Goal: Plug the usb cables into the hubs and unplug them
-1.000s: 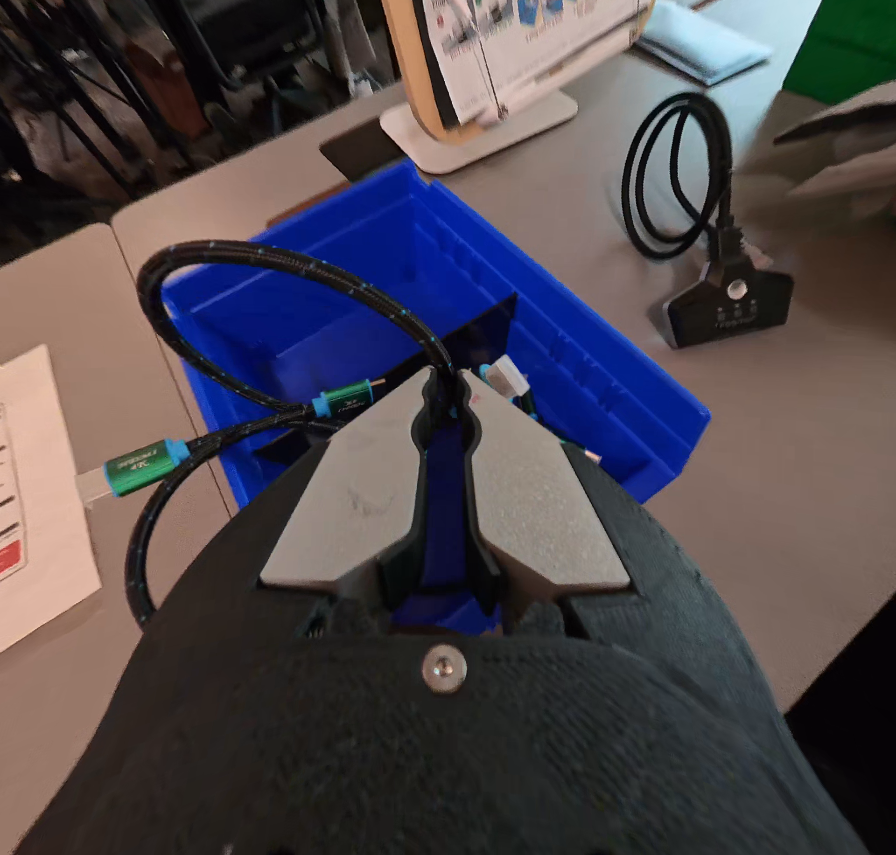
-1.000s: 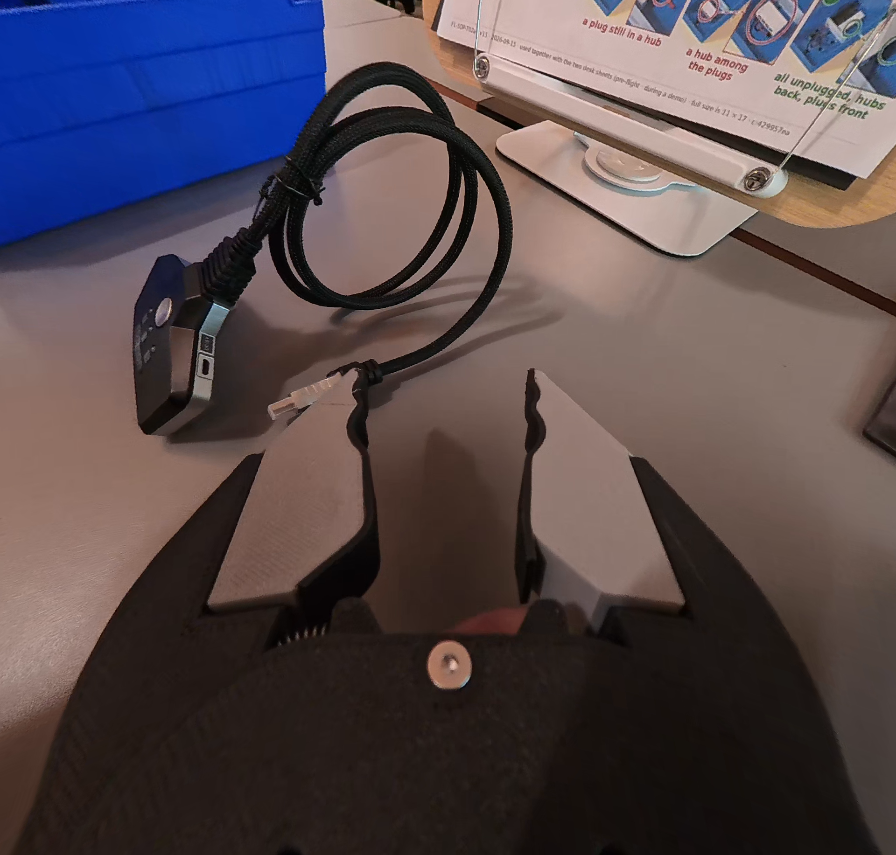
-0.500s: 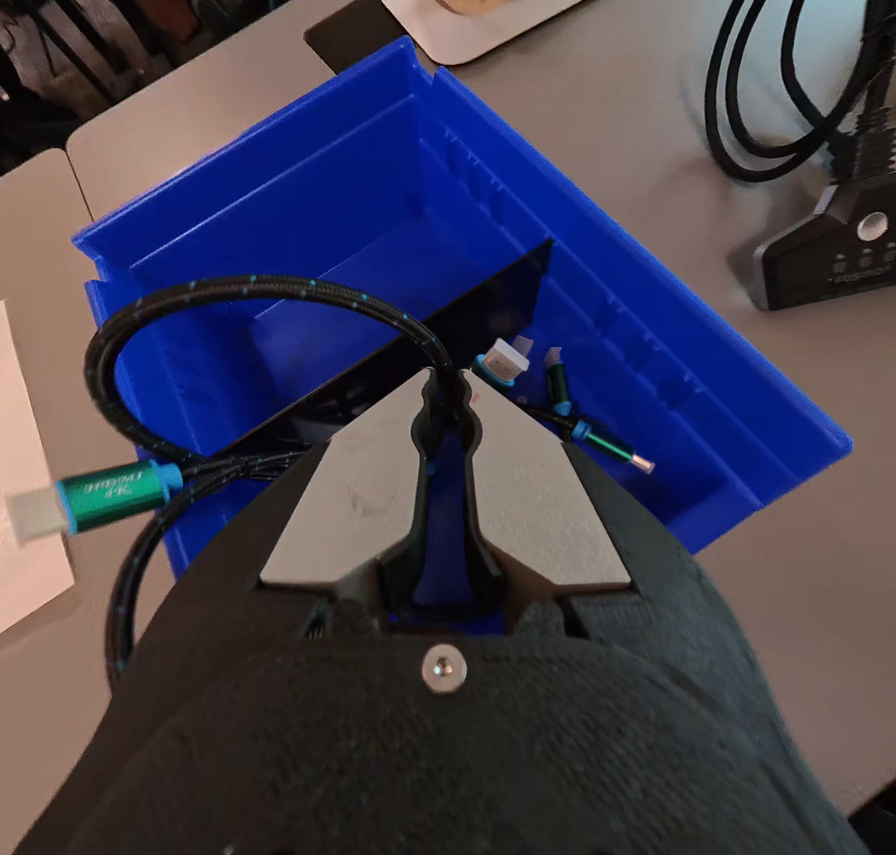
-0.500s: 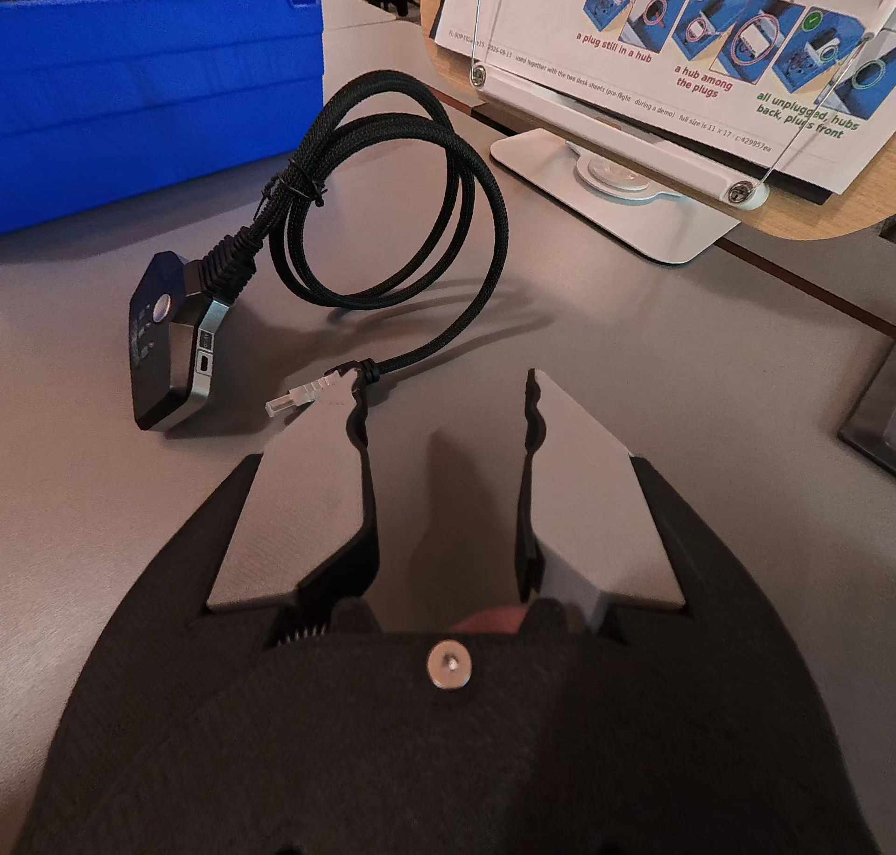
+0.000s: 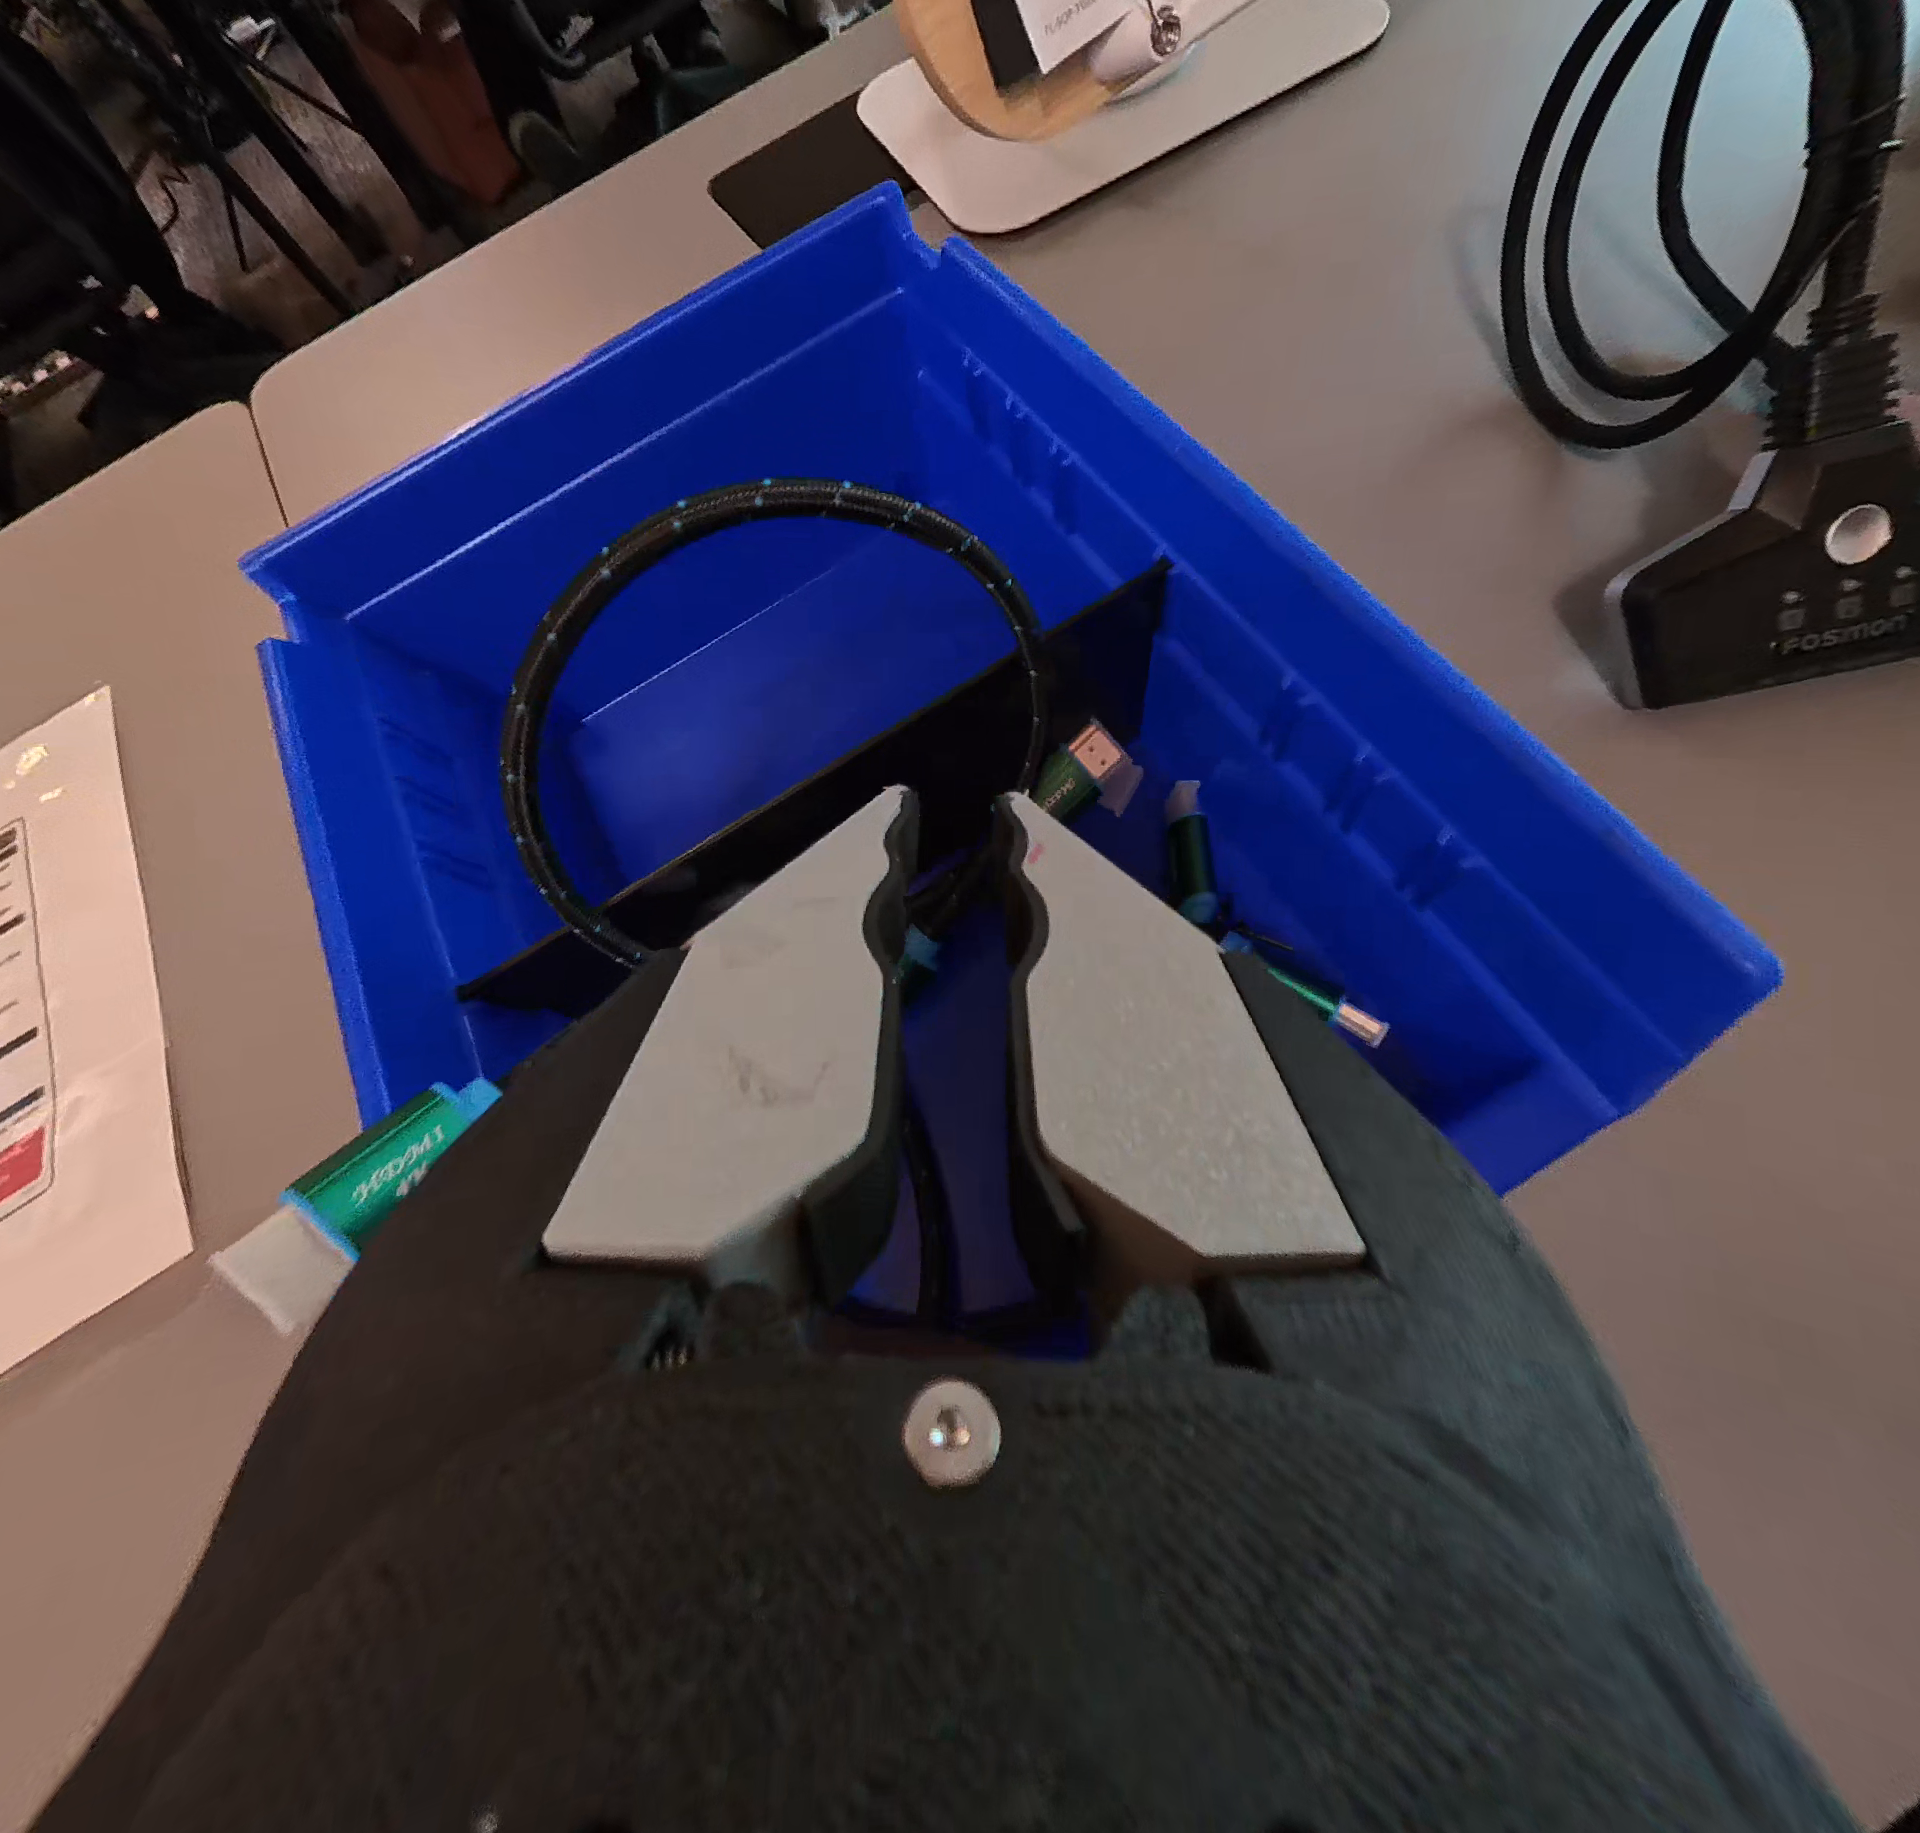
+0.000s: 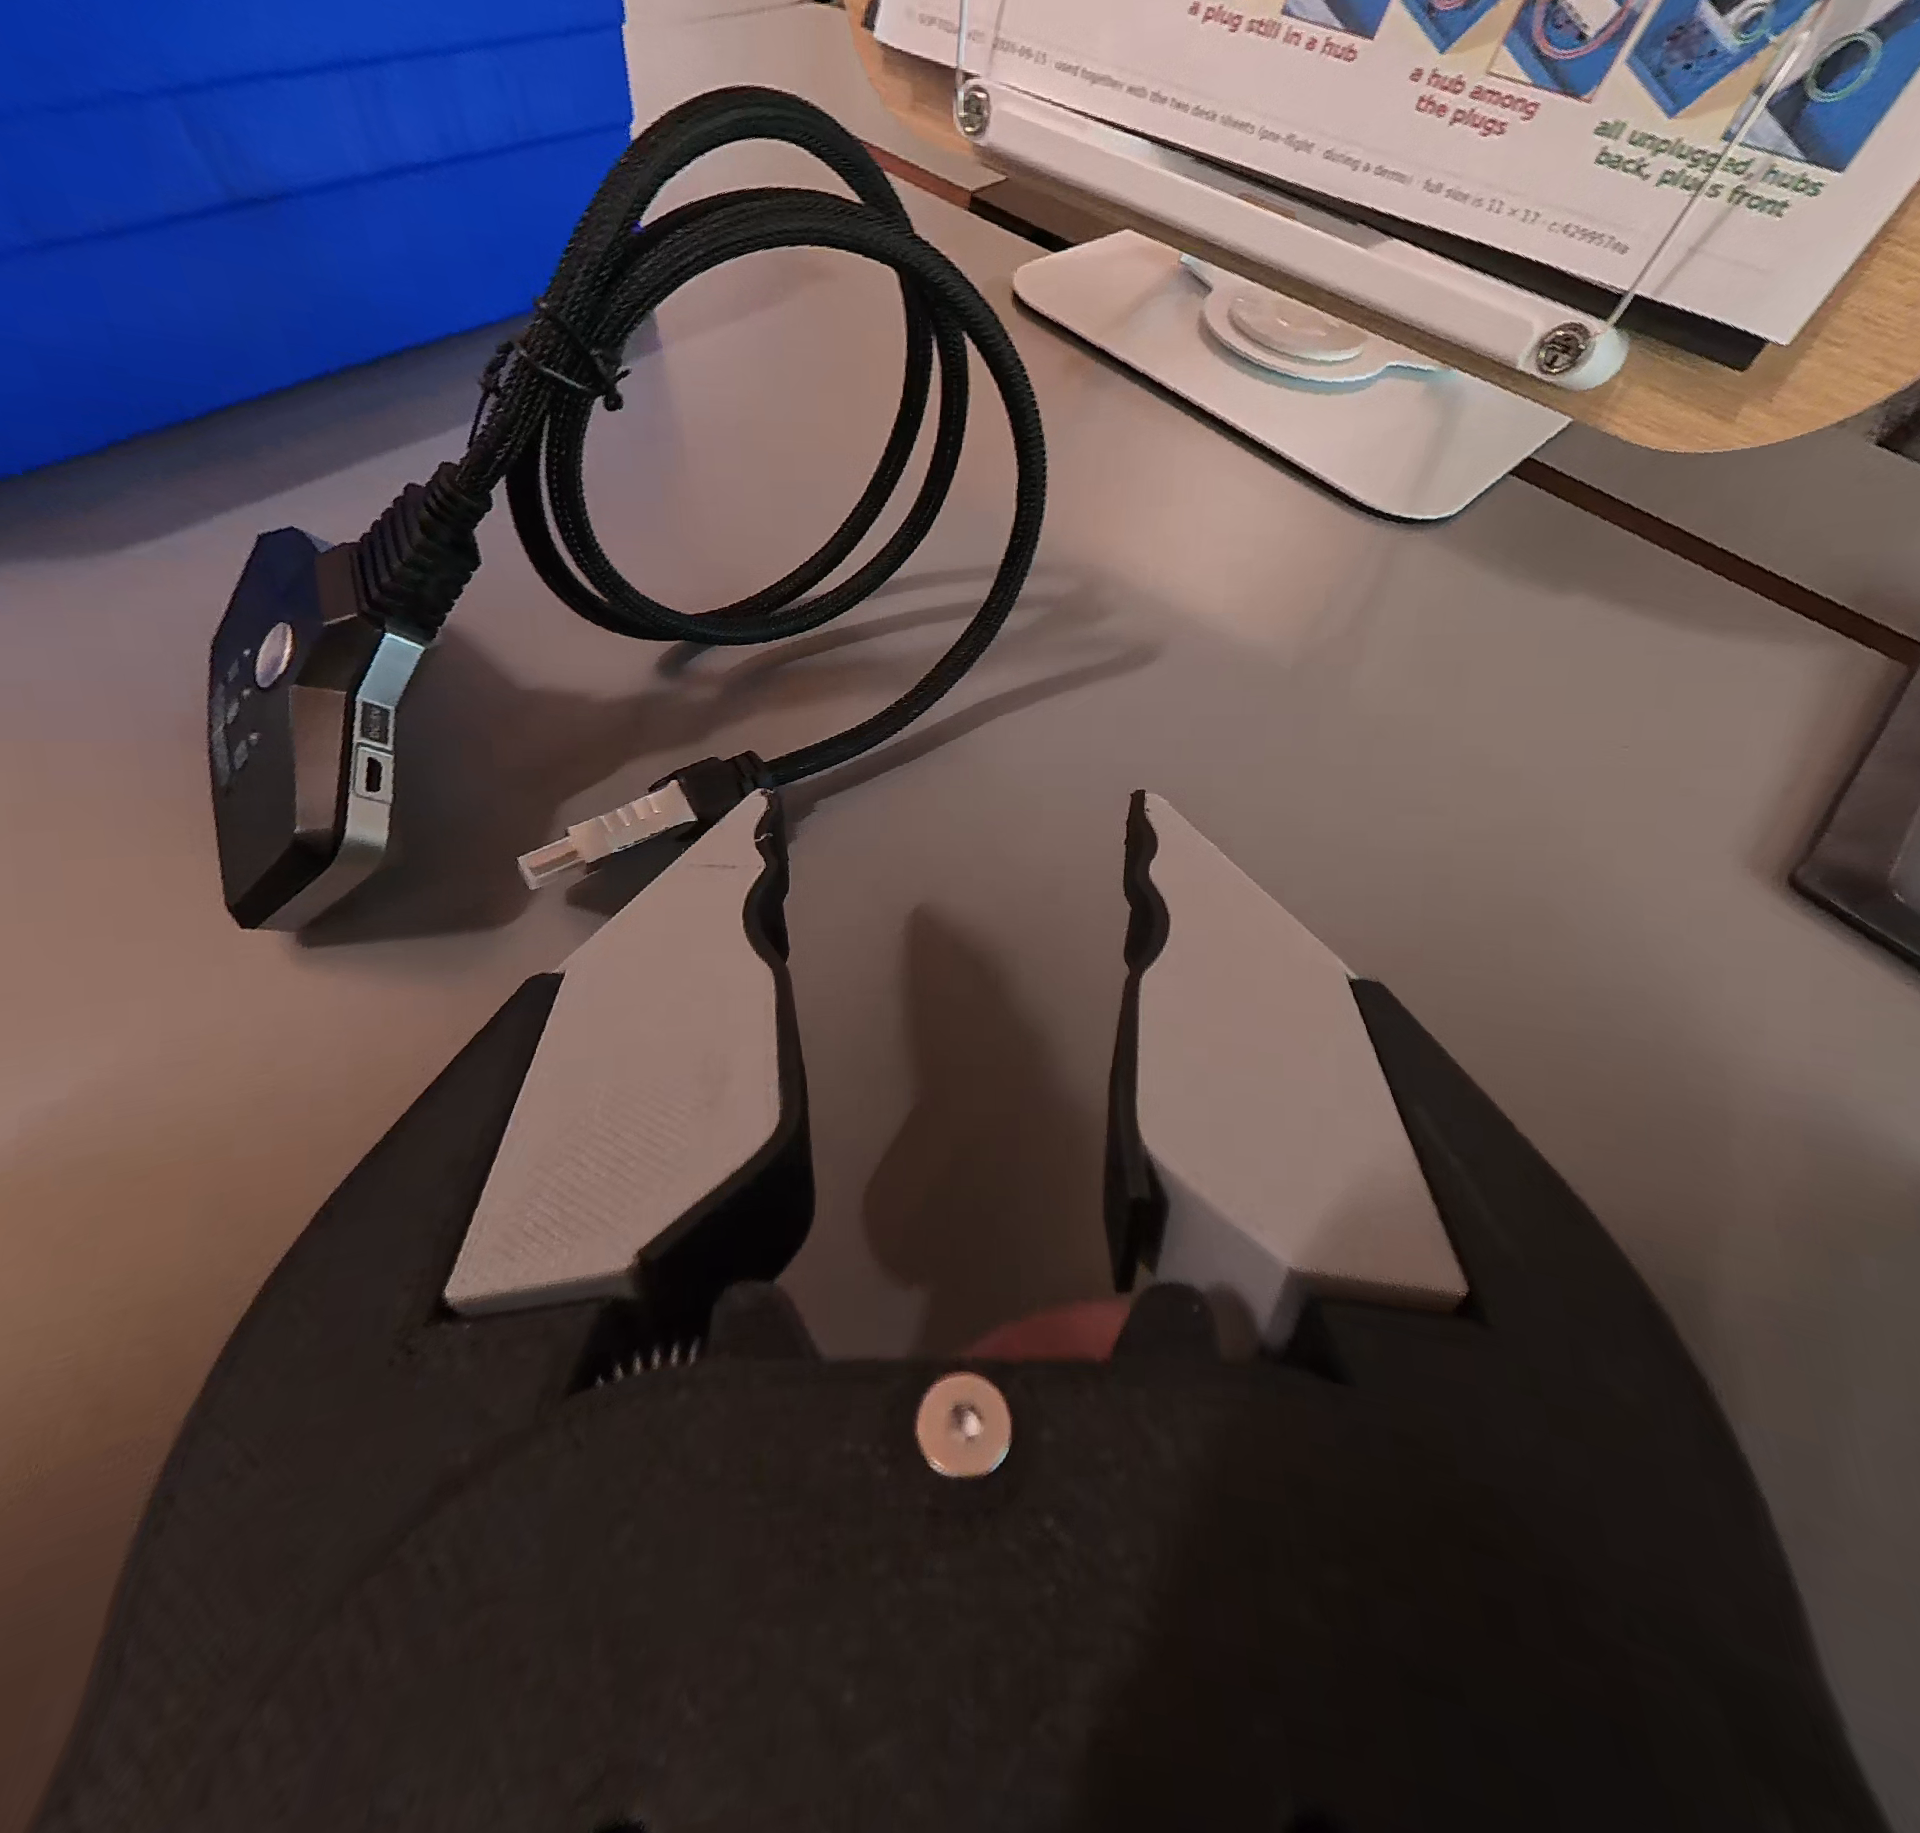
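- We are holding the left gripper (image 5: pixel 954 817) over the bin (image 5: pixel 1351 578), its jaws only narrowly parted.
- The braided cable (image 5: pixel 769 495) is running down the gap between them. We cannot tell whether they are pinching it or just flanking it.
- From the fingertips the cable is looping out toward 11 o'clock, arching over the black divider (image 5: pixel 790 838) inside the bin.
- One green plug (image 5: pixel 384 1175) is sticking out over the bin's near corner at 8 o'clock. Another (image 5: pixel 1081 775) is lying just past the tips at 1 o'clock, in the near compartment, with further small plugs (image 5: pixel 1190 853) beside it.
- We are keeping the right gripper (image 6: pixel 951 807) low over the table (image 6: pixel 1351 744), jaws spread wide and gripping nothing.
- Its left fingertip is sitting just beside the white plug (image 6: pixel 613 827) of a black cord (image 6: pixel 935 349), though contact is unclear.
- That cord is coiling away toward 12 o'clock and ending at the hub (image 6: pixel 281 723) at 10 o'clock.
- A stand (image 6: pixel 1299 360) holding a printed sheet is standing at 1 o'clock.
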`<state>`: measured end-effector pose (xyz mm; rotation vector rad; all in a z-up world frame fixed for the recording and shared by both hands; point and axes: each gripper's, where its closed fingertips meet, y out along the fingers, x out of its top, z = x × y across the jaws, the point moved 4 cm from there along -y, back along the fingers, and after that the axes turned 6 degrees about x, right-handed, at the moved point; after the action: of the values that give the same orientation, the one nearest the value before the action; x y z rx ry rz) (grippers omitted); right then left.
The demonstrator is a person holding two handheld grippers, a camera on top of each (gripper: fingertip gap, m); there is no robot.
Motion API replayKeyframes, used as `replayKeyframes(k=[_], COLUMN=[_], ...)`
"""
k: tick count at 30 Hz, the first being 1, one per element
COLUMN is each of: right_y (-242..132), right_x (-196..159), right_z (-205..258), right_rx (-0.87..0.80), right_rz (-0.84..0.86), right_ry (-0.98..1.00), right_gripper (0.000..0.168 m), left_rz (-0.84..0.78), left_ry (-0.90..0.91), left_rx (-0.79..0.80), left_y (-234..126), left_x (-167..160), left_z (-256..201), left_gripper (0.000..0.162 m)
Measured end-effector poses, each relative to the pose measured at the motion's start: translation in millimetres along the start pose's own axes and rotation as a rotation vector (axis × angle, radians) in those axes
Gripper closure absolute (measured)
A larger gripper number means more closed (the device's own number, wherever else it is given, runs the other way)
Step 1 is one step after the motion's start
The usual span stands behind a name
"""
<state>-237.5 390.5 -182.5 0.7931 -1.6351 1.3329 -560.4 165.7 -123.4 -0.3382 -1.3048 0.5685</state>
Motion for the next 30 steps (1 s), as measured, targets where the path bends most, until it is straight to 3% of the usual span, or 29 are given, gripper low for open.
replayKeyframes(k=[7,16,21,30], right_y=[-1,-3,-8,-15], right_x=[0,2,9,18], right_z=[-2,2,6,13], right_rx=[-0.011,-0.008,-0.004,-0.010], right_rz=[-0.001,-0.005,-0.035,-0.072], right_ry=[0.002,-0.027,-0.047,-0.100], right_gripper=[0.106,0.106,0.106,0.107], left_rz=[0.006,0.105,0.121,0.159], left_ry=[-0.023,0.000,0.040,0.148], left_rx=[-0.041,-0.062,-0.014,0.117], left_y=[-5,46,60,59], left_x=[-8,-2,-3,-5], left_z=[-3,-26,-33,-29], left_gripper=[0.142,0.128,0.150,0.156])
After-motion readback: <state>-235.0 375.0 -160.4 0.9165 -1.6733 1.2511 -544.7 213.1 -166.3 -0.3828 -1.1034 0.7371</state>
